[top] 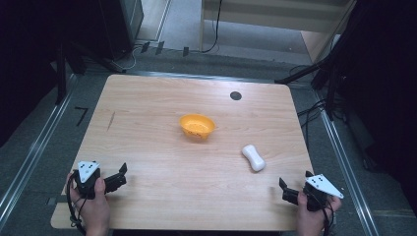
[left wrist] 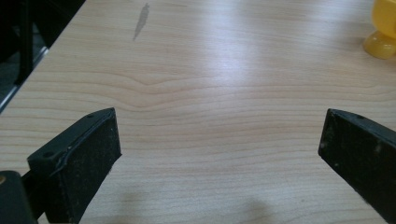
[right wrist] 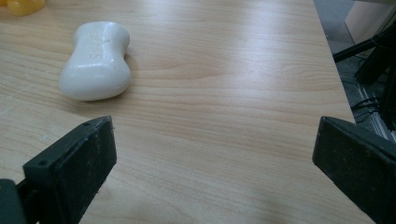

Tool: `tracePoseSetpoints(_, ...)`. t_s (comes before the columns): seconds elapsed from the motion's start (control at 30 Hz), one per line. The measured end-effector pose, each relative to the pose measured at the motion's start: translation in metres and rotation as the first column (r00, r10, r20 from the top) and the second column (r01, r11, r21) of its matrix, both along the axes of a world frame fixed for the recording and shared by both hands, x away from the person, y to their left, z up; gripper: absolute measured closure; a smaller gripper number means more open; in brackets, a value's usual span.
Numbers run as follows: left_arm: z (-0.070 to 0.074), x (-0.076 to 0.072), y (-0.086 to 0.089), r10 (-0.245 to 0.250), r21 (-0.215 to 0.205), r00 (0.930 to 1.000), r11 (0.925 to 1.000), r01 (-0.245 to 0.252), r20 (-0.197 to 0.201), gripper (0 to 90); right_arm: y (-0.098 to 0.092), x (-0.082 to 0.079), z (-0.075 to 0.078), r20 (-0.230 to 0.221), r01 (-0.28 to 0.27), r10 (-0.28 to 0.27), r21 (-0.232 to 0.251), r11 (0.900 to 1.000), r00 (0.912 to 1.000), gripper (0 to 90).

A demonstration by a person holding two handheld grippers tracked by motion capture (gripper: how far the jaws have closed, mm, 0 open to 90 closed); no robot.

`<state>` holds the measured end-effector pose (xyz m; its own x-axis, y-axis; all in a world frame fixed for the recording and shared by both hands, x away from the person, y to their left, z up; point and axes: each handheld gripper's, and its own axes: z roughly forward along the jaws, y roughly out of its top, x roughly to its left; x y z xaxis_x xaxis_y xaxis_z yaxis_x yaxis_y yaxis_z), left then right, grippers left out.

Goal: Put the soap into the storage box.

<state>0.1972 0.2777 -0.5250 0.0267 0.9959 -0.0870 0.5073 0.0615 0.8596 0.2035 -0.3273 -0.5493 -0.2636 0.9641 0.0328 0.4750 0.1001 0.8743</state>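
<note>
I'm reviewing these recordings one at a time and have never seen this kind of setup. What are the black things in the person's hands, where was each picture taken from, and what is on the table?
There is no robot arm here. A person sits at a wooden table and holds a two-jaw tool in each hand: the left hand-held gripper and the right hand-held gripper.

The high view looks down from above the person's side. The other two pictures come from cameras riding on each gripper, looking along its own black jaws.

On the table lie a white bar of soap and an orange bowl. The right gripper view shows the soap close ahead, left of its jaws. The left gripper view catches the bowl at its far right edge.

Both grippers stand open with only bare table between the jaws. Nothing is held.
</note>
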Motion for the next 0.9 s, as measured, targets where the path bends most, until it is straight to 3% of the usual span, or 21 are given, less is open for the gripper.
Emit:
tracePoseSetpoints(0.17, 0.000, 0.000, -0.001, -0.010, -0.003, 0.9999, 0.9999, 0.010, -0.003, 0.0, 0.002, 0.001, 0.000, -0.009, 0.003, -0.003, -0.021, 1.000, 1.0000, 0.0)
tracePoseSetpoints(0.27, 0.000, 0.000, -0.002, -0.018, 0.008, 0.9998, 0.9998, 0.018, -0.003, 0.0, -0.001, 0.000, 0.000, -0.011, 0.002, -0.002, 0.009, 1.000, 0.9999, 5.4)
tracePoseSetpoints(0.3, 0.000, 0.000, -0.003, -0.018, 0.018, 0.9998, 0.9997, 0.018, 0.006, 0.0, -0.001, 0.000, 0.000, -0.011, 0.002, -0.002, 0.009, 1.000, 0.9999, 5.4)
tracePoseSetpoints(0.33, 0.000, 0.001, -0.008, -0.030, 0.062, 0.9995, 0.9976, 0.030, -0.002, 0.0, -0.003, -0.001, 0.000, -0.014, -0.018, 0.018, 0.023, 1.000, 0.9997, 6.1)
tracePoseSetpoints(0.37, 0.000, 0.002, -0.009, -0.039, 0.081, 0.9991, 0.9959, 0.040, -0.012, 0.0, -0.003, -0.001, 0.000, -0.015, -0.021, 0.021, 0.021, 1.000, 0.9997, 6.4)
tracePoseSetpoints(0.57, 0.000, 0.002, -0.011, -0.018, 0.102, 0.9997, 0.9946, 0.019, -0.014, 0.0, -0.003, 0.000, 0.001, -0.054, -0.039, 0.038, -0.005, 0.999, 0.9978, 6.6)
tracePoseSetpoints(0.63, 0.000, 0.001, -0.014, -0.005, 0.122, 1.0000, 0.9926, 0.005, -0.006, 0.0, -0.001, 0.002, 0.003, -0.078, -0.060, 0.058, -0.024, 0.998, 0.9953, 10.3)
tracePoseSetpoints(0.67, 0.000, 0.001, -0.017, -0.001, 0.152, 1.0000, 0.9884, 0.001, 0.000, 0.0, 0.001, 0.004, 0.007, -0.115, -0.084, 0.078, -0.047, 0.995, 0.9903, 13.3)
tracePoseSetpoints(0.7, 0.000, 0.001, -0.017, -0.001, 0.152, 1.0000, 0.9884, 0.001, 0.000, 0.0, 0.001, 0.004, 0.007, -0.115, -0.084, 0.078, -0.047, 0.995, 0.9903, 13.3)
tracePoseSetpoints(0.73, -0.001, 0.002, -0.018, -0.011, 0.157, 0.9999, 0.9875, 0.012, -0.007, 0.0, 0.005, 0.007, 0.010, -0.146, -0.106, 0.096, -0.061, 0.992, 0.9846, 13.3)
tracePoseSetpoints(0.9, -0.001, 0.002, -0.016, -0.021, 0.141, 0.9996, 0.9898, 0.023, -0.019, 0.0, 0.015, 0.013, 0.013, -0.235, -0.150, 0.124, -0.093, 0.984, 0.9639, 13.4)
